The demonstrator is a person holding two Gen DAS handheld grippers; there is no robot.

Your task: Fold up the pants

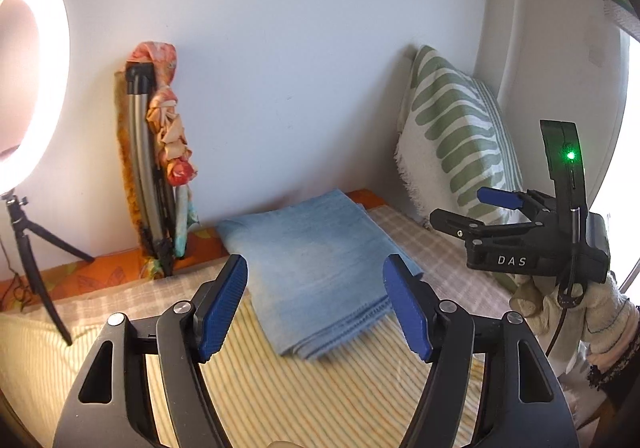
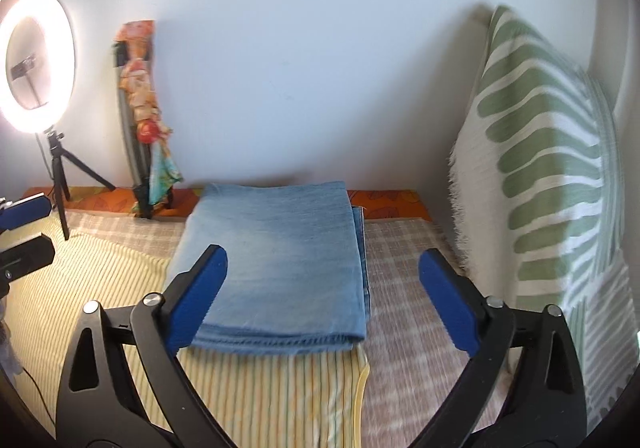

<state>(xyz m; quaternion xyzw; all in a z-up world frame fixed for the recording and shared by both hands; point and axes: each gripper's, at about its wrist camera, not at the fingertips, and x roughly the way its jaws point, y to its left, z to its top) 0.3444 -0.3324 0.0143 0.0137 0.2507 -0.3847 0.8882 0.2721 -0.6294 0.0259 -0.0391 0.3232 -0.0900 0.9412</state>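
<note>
The pants (image 1: 320, 236) are light blue denim, folded into a neat rectangle that lies flat on the bed near the wall; in the right wrist view the folded pants (image 2: 276, 248) sit dead ahead. My left gripper (image 1: 315, 262) hovers open in front of and above them, with nothing between its blue pads. My right gripper (image 2: 322, 252) stands wide open over the near edge of the pants, holding nothing. The right gripper (image 1: 460, 205) also shows at the right of the left wrist view, held by a gloved hand (image 1: 560, 308). At the left edge of the right wrist view, the left gripper (image 2: 46, 226) peeks in.
A yellow striped sheet (image 2: 260, 388) and a checked cloth (image 2: 400, 268) cover the bed. A green-and-white pillow (image 2: 548, 167) leans against the right wall. A lit ring light (image 2: 40, 1) on a tripod stands at the left, with a folded stand wrapped in floral cloth (image 1: 160, 151) beside it.
</note>
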